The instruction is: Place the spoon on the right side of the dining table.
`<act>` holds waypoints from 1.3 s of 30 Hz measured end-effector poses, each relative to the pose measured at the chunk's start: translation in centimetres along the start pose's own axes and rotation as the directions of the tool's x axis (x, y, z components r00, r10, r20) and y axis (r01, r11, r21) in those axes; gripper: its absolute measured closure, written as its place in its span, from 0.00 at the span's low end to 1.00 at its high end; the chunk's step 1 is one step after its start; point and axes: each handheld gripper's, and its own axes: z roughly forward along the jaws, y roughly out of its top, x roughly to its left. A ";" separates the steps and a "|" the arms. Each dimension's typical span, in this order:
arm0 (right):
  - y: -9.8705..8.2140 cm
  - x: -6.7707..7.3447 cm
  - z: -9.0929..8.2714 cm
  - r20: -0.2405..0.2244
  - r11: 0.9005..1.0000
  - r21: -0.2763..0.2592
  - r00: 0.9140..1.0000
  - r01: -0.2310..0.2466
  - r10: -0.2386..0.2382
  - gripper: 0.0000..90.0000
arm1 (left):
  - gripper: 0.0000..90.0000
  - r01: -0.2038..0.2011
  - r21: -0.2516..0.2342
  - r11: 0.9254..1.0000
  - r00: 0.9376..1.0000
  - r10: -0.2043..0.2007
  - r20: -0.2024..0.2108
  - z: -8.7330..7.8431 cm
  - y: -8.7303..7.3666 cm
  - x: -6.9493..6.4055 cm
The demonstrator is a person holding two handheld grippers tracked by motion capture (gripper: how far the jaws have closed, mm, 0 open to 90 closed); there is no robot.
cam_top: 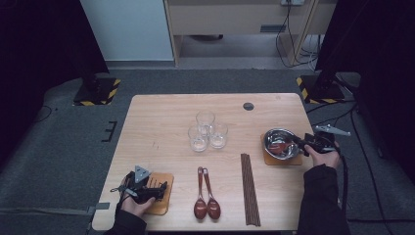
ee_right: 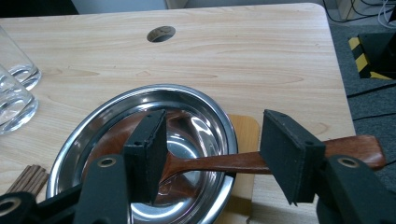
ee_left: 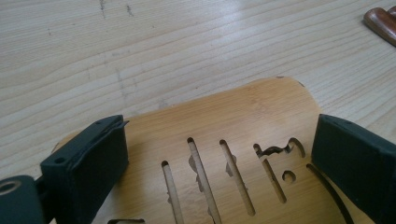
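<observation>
Right tool (ee_right: 212, 156): jaws apart astride the spoon (ee_right: 243, 161) resting in the bowl (ee_right: 74, 140); an off-centre clamp could tip both. Left tool (ee_left: 215, 161): jaws apart over the trivet (ee_left: 243, 121).

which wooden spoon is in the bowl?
The one by the right tool: spoon lies in the steel bowl, handle over the rim. The other two spoons lie on the table.

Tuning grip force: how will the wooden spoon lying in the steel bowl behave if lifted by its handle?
The wooden spoon looks rigid and probably light. Its glossy finish may slip. Resting across the bowl rim, it could pivot.
</observation>
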 end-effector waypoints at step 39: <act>-0.7 0.8 -0.9 0.013 0.996 0.077 0.999 0.035 -0.036 0.44 | 0.03 -0.001 0.000 1.000 1.000 0.001 0.001 0.0 0.0 0.0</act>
